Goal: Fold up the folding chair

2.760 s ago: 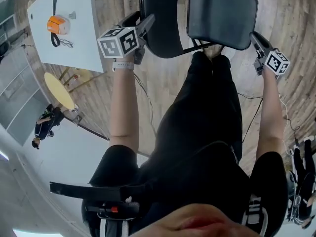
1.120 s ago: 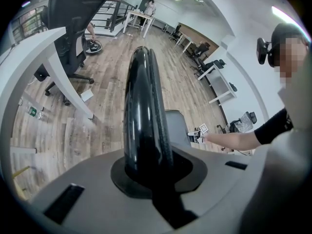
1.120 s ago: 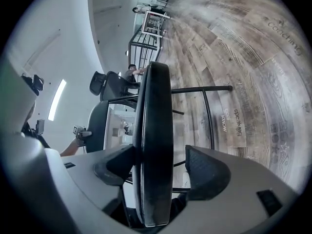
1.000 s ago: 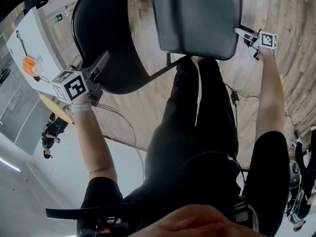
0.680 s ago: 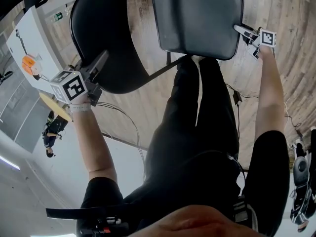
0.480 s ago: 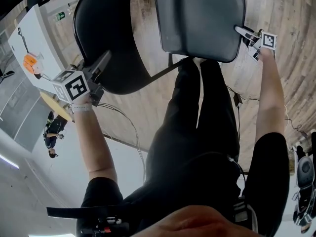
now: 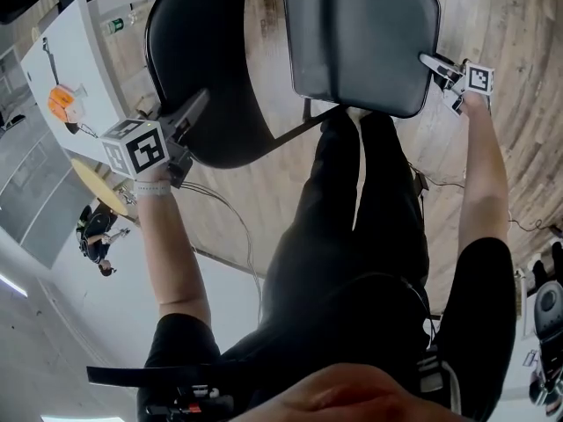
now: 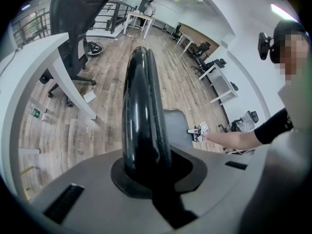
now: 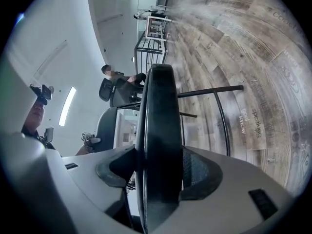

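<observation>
You have the chair on the wood floor right in front of your legs. You are holding it from both sides, I judge so that its two halves can swing toward each other. Your left gripper is clamped on the rim of the black backrest, which steadies that half and gives you something to work against. Your right gripper reaches out to the side edge of the seat. Its jaws are closing with that edge between them, but the pads do not look pressed home yet, so do not treat it as a firm hold. A strip of floor shows between backrest and seat, so the fold looks far from finished. Wait for the right grip to bite before you bring the seat in. By count, there is one chair with one backrest, one seat, and one dark frame bar showing between them. There are two grippers, one on each part. One white table stands well apart on your left, carrying one orange object that plays no part here.
</observation>
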The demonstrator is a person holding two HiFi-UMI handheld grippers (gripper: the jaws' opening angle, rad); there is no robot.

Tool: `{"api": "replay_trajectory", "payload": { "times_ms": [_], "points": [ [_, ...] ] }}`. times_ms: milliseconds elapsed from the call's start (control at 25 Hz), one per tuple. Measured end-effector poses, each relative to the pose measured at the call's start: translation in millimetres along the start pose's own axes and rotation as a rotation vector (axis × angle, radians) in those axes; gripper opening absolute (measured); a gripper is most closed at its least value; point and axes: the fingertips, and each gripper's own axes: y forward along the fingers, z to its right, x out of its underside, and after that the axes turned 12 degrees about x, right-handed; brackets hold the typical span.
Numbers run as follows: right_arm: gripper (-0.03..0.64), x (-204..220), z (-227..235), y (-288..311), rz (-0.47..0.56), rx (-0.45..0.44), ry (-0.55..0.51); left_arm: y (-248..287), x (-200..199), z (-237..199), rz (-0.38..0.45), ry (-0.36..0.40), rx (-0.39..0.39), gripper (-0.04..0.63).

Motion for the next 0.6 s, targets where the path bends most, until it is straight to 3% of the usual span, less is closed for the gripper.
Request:
{"api": "replay_trajectory", "payload": {
  "times_ms": [200,480,600],
  "points": [
    [0.258,7,-60,7,-0.053,-0.108,-0.037,-28,-3,1,-0.002,0.009,-0.027,0.051],
    [0.255,19,-147,29,-0.13,-0.157,-0.155,-69,-8,0,-0.006,0.023,-0.061,0.051],
    [0.247,28,-196,40,-0.155,-0.226,-0.166,-90,-9,0,-0.007,0.039,-0.08,0.051]
  ]
}}
